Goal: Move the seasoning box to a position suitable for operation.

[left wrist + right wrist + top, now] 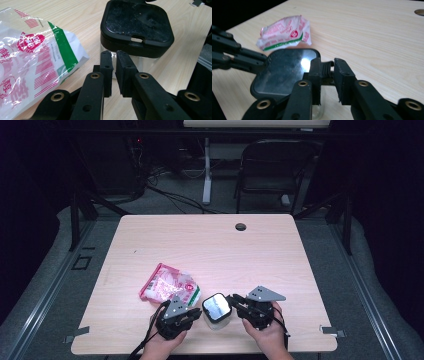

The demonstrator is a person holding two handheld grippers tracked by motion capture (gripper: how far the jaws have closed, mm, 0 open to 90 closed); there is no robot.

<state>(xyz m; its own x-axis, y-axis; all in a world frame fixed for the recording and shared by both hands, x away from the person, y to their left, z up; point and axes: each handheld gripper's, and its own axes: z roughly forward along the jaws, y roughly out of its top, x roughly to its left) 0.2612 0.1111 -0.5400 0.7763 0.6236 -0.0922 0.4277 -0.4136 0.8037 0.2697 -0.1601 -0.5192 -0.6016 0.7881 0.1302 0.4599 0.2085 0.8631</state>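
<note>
Jar: we've got one clear container (216, 312) with a black hinged lid (136, 25), standing near the table's (210, 245) front edge, between our two grippers.
Lid: down on the jar as far as we can see, its latch tab facing the left gripper view, so we judge the opening not yet done.
Left gripper (192, 311): jaws nearly pressed together, a thin gap between the pads, nothing in them; tips just short of the jar's glass wall, under the lid's rim.
Right gripper (234, 301): jaws a little apart, around the ribbed hinge piece at the lid's edge; whether the pads actually press on it we can't tell.
Bag: one pink, white and green plastic packet (170, 287), lying just beyond the jar, toward its left, untouched.
Progress: early, we'd say — both grippers at the jar, lid and bag to come.
Count: one jar, one bag, two grippers.
</note>
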